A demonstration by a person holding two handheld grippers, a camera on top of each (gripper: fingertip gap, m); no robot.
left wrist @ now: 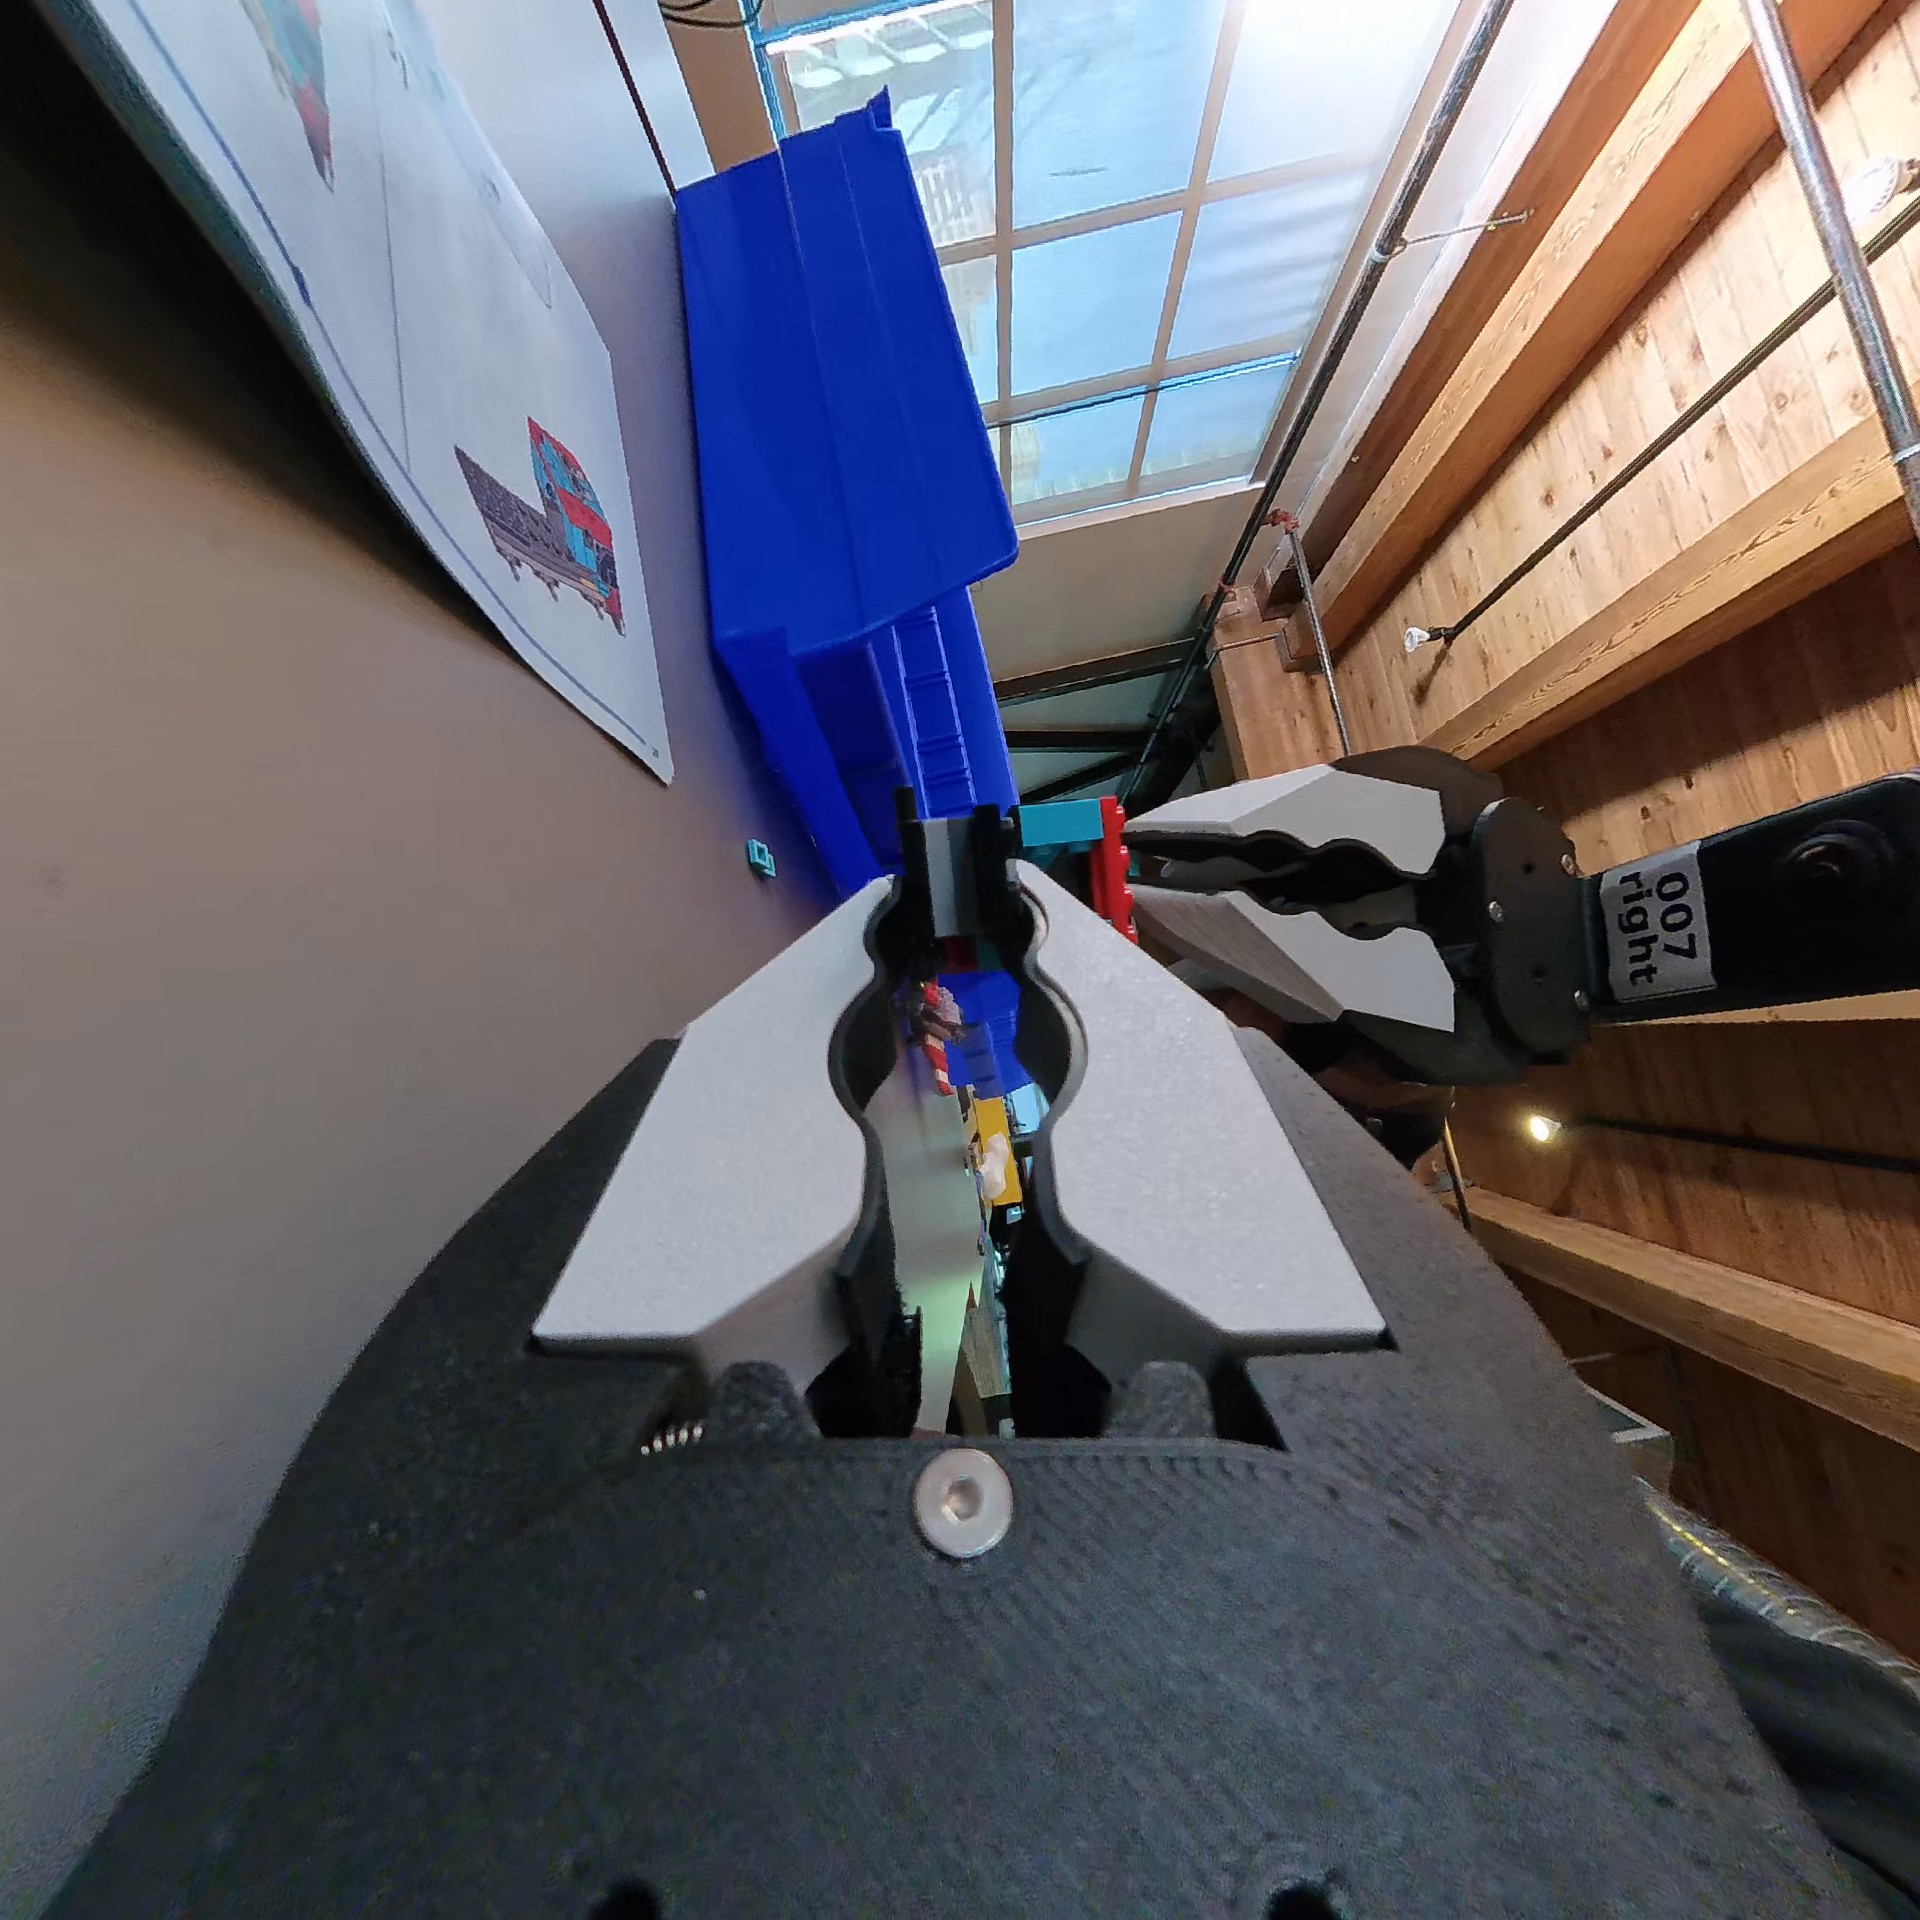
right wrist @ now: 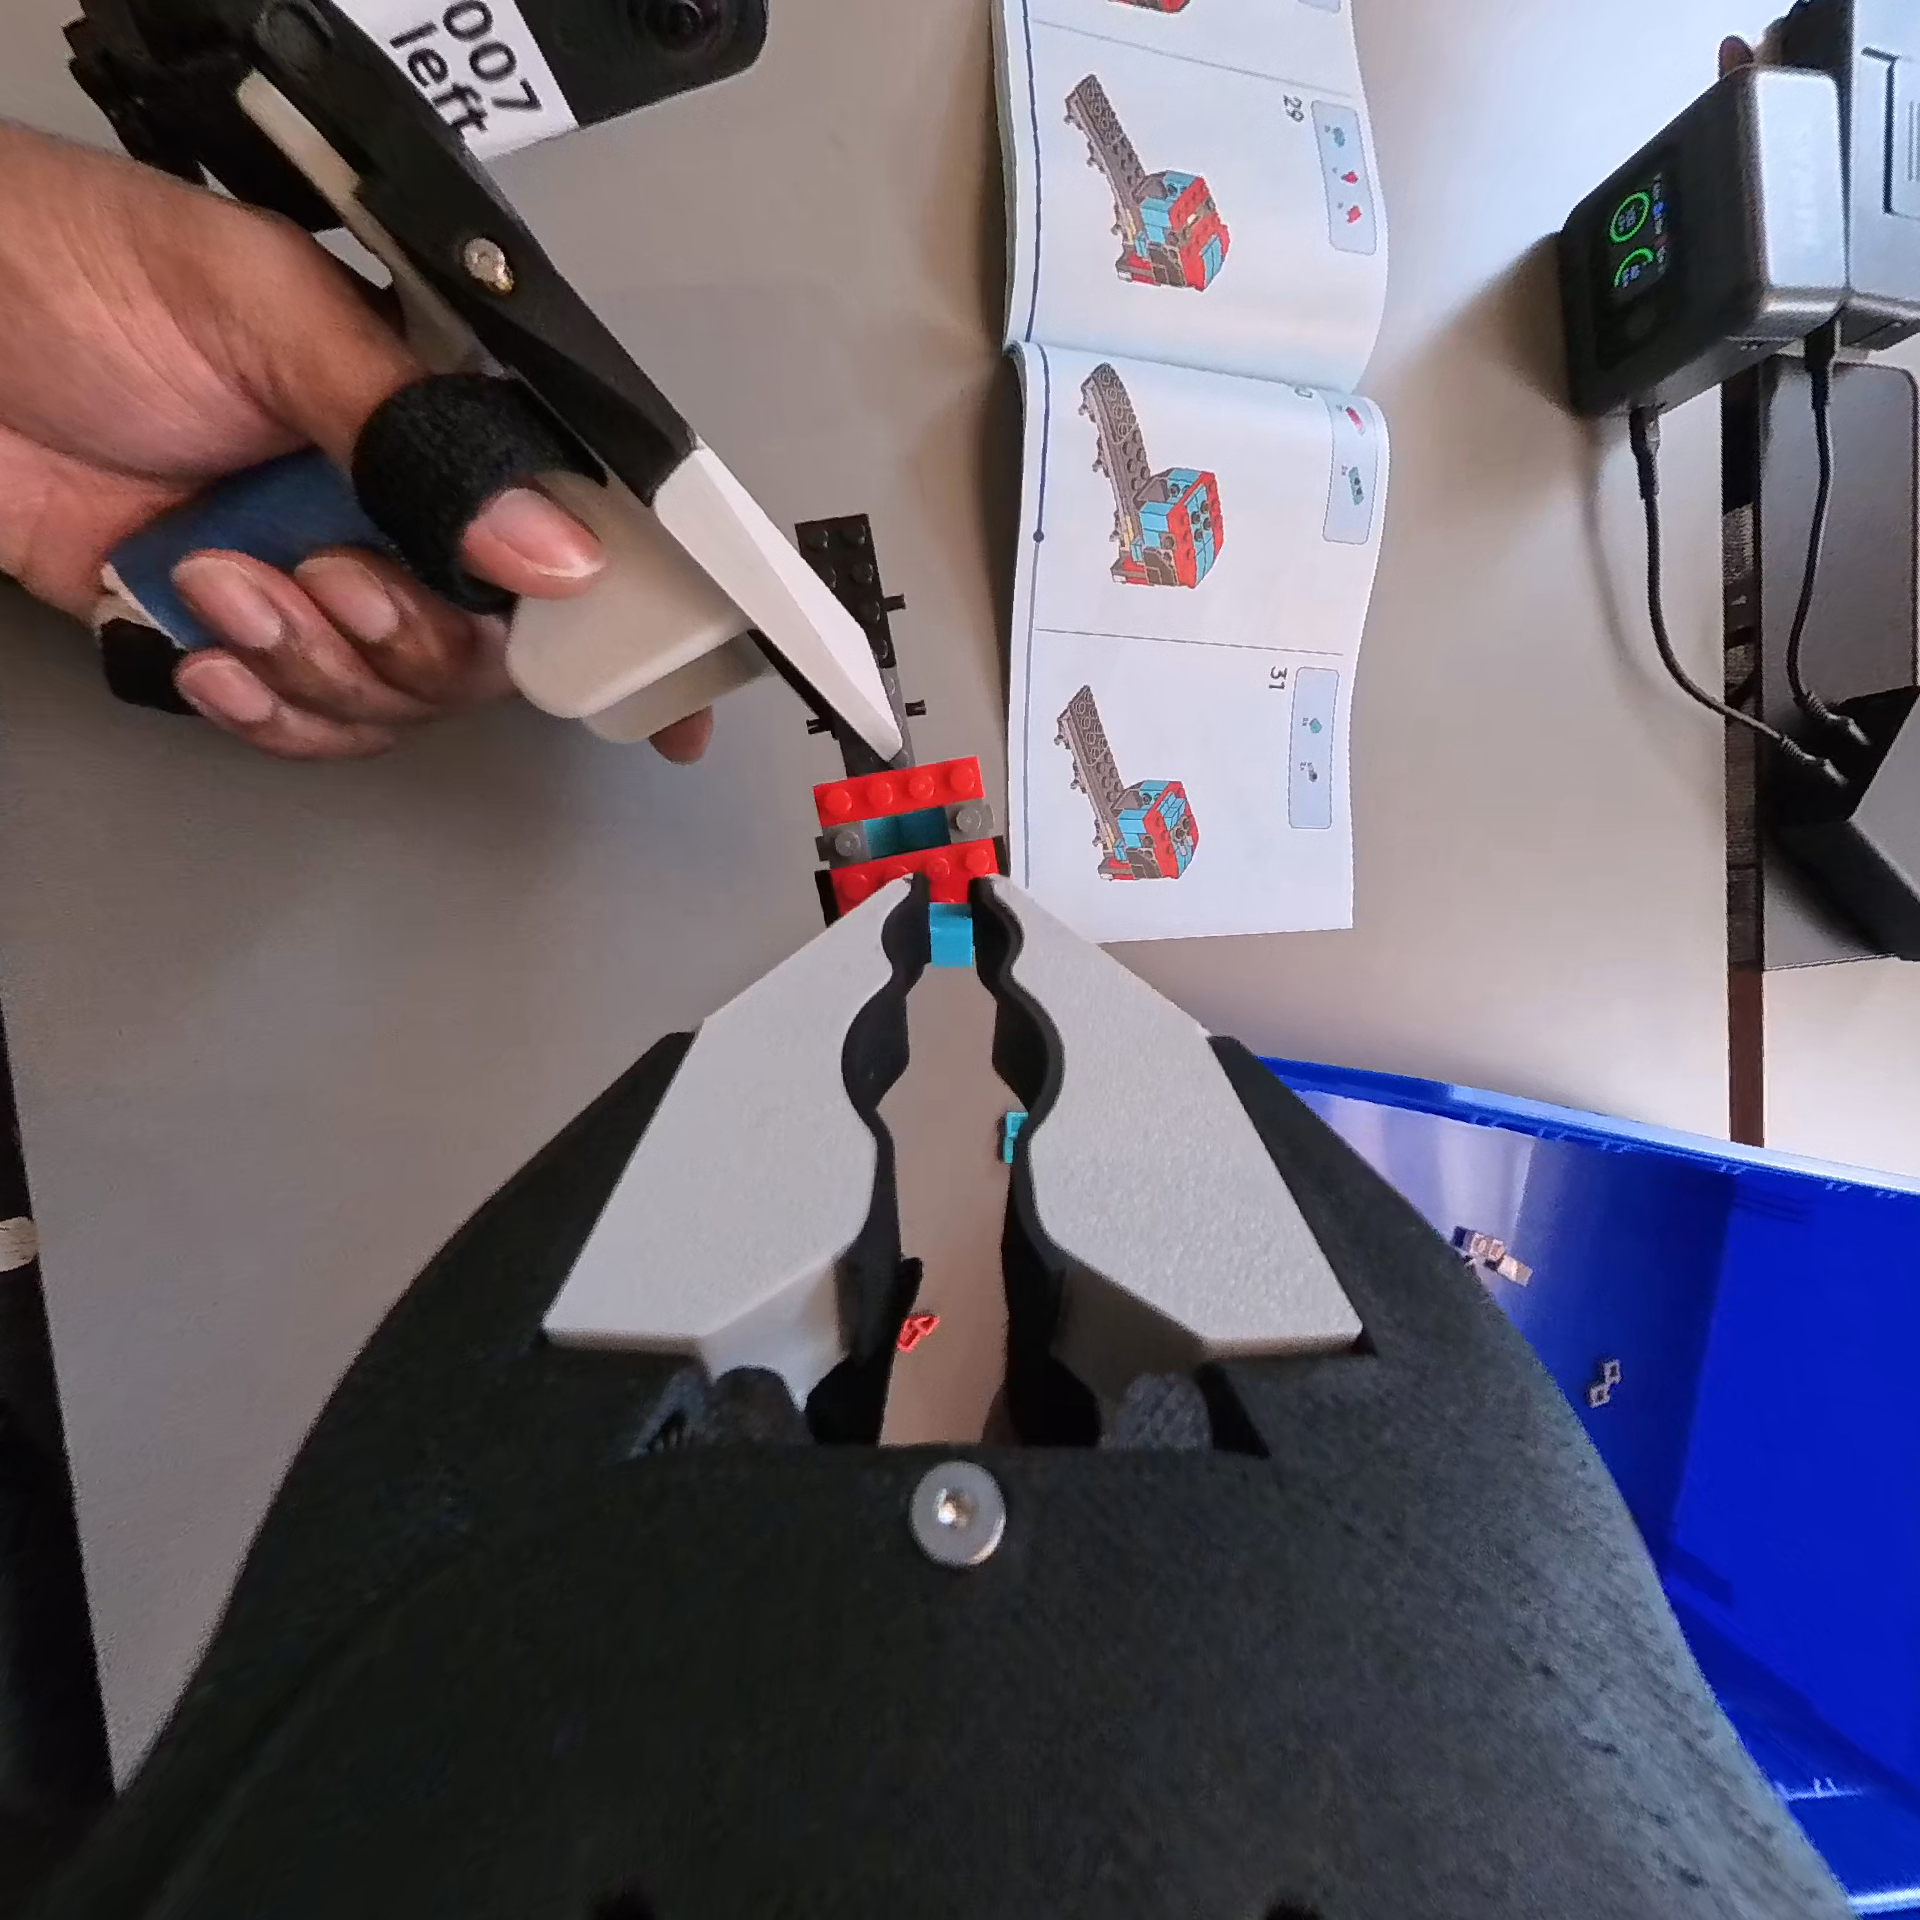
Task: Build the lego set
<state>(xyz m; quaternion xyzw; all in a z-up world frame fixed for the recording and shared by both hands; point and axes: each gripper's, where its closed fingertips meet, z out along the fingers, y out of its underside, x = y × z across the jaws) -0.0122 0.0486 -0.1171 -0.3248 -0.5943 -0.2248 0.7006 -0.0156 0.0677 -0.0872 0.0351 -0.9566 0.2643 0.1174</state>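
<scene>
- One model [right wrist: 909, 821] sits on the grey table [right wrist: 416, 987], just left of the booklet: red plates across the top, teal and grey bricks between them, and a dark studded strip [right wrist: 857, 582] running away from it.
- One teal brick [right wrist: 950, 932] is pinched between the right gripper [right wrist: 945, 894] tips, nearly closed on it, right at the model's near red edge.
- The left gripper [right wrist: 883, 743] comes in from the upper left; in its own view the tips [left wrist: 956, 883] are clamped on the model's grey and black end [left wrist: 951, 868].
- One hand [right wrist: 208, 468] holds the left gripper, a black strap round one finger.
- Two loose bits lie on the table between the right gripper's fingers: one teal [right wrist: 1013, 1135], one red [right wrist: 916, 1330].
- One open booklet [right wrist: 1195, 520] lies flat, with three build pictures in full view.
- One blue bin [right wrist: 1714, 1455] sits at the lower right with a few small pieces [right wrist: 1491, 1252] inside; in the left view, blue bins [left wrist: 831, 436] stand behind the model.
- One dark device [right wrist: 1662, 270] with a lit screen sits at the upper right, two cables [right wrist: 1714, 644] hanging from it.
</scene>
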